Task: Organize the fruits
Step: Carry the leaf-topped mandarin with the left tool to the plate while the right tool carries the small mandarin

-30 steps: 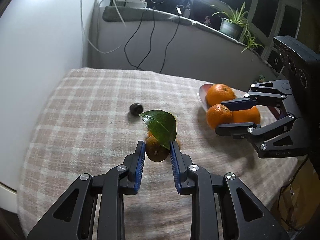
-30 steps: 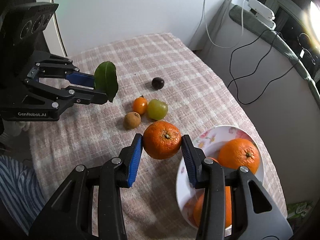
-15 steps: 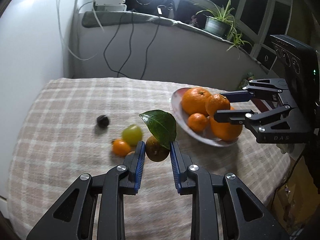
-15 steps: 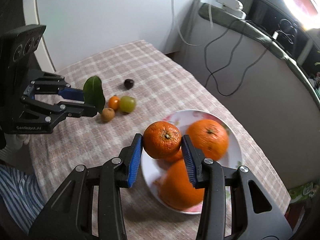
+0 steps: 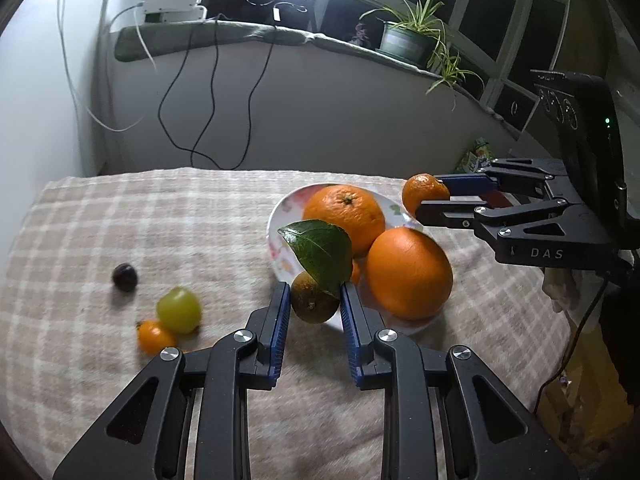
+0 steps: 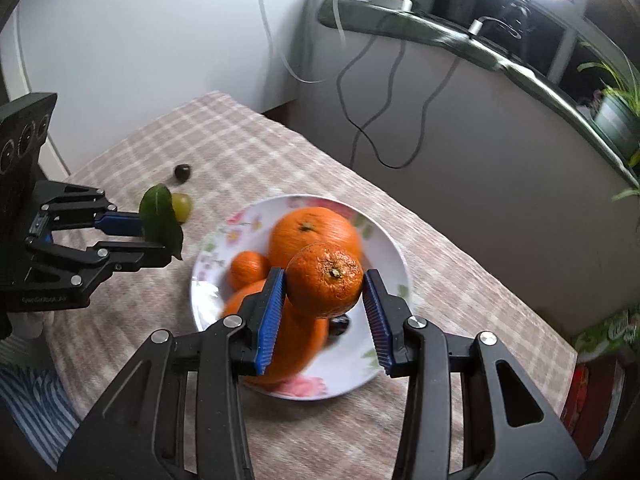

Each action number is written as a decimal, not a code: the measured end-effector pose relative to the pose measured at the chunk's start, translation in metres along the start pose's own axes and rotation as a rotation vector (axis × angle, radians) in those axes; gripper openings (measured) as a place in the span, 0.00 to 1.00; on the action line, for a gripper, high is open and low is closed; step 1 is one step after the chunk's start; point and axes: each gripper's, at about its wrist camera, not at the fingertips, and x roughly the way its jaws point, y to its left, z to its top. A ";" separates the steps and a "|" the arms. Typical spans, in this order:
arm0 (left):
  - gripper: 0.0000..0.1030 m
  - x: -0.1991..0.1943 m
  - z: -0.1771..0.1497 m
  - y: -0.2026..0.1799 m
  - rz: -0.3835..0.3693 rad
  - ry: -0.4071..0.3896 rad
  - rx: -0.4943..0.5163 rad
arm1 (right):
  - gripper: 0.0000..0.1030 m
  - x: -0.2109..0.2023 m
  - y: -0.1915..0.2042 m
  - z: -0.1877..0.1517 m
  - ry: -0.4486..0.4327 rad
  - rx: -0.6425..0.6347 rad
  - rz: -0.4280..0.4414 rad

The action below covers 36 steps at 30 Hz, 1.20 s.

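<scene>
Left gripper (image 5: pixel 314 300) jaws pinching a brownish leafy fruit (image 5: pixel 314 298), held at the plate (image 5: pixel 276 220) rim, above the worktop (image 5: pixel 160 216). Right gripper (image 6: pixel 324 298) jaws pinching a mandarin (image 6: pixel 325 280) over the plate's oranges (image 6: pixel 314 236)

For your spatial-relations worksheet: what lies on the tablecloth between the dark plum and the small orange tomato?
The green grape, touching the small orange tomato and apart from the dark plum, seen in the left wrist view.
</scene>
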 end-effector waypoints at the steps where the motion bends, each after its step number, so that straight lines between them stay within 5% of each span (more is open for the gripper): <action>1: 0.23 0.002 0.003 -0.001 0.000 0.001 0.000 | 0.40 0.000 -0.004 -0.001 -0.001 0.011 -0.001; 13: 0.23 0.027 0.022 0.004 0.026 0.017 -0.018 | 0.40 0.014 -0.043 -0.016 0.021 0.125 0.003; 34: 0.23 0.043 0.031 0.003 0.044 0.041 -0.014 | 0.41 0.034 -0.055 -0.027 0.058 0.154 0.016; 36: 0.32 0.043 0.032 0.001 0.049 0.041 -0.003 | 0.41 0.034 -0.055 -0.027 0.058 0.155 0.017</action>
